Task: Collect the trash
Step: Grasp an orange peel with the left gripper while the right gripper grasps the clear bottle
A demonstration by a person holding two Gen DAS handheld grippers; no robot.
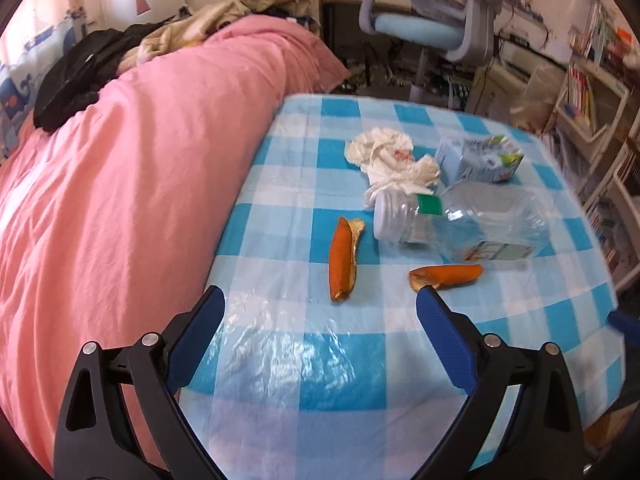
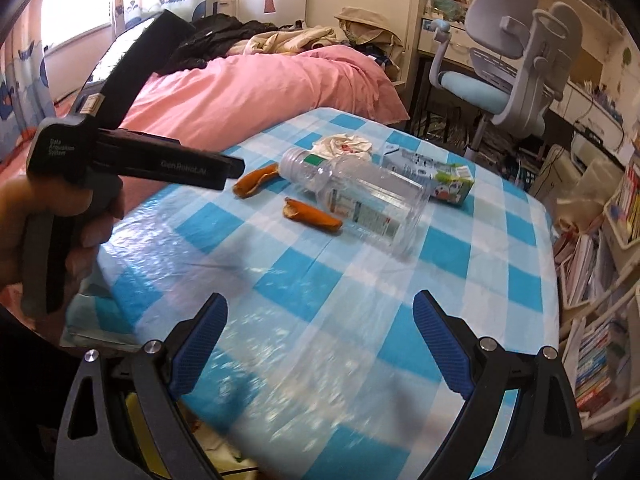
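Note:
On the blue-and-white checked table (image 1: 340, 364) lie two orange peels: a long one (image 1: 342, 258) and a second (image 1: 447, 274) to its right. Behind them are a crumpled white tissue (image 1: 390, 160), a clear plastic bottle (image 1: 456, 220) on its side and a small drink carton (image 1: 478, 157). My left gripper (image 1: 320, 300) is open above the near table, just short of the peels. My right gripper (image 2: 320, 306) is also open and empty, farther from the bottle (image 2: 360, 196), peels (image 2: 312, 214) and carton (image 2: 436, 174). A hand holds the left gripper's body (image 2: 120, 160).
A bed with a pink duvet (image 1: 120, 180) and piled clothes (image 1: 100, 60) borders the table's left side. A blue office chair (image 1: 424, 20) and desk stand behind the table. Bookshelves (image 2: 600, 280) line the right side. A yellow thing (image 2: 140, 432) shows below the near table edge.

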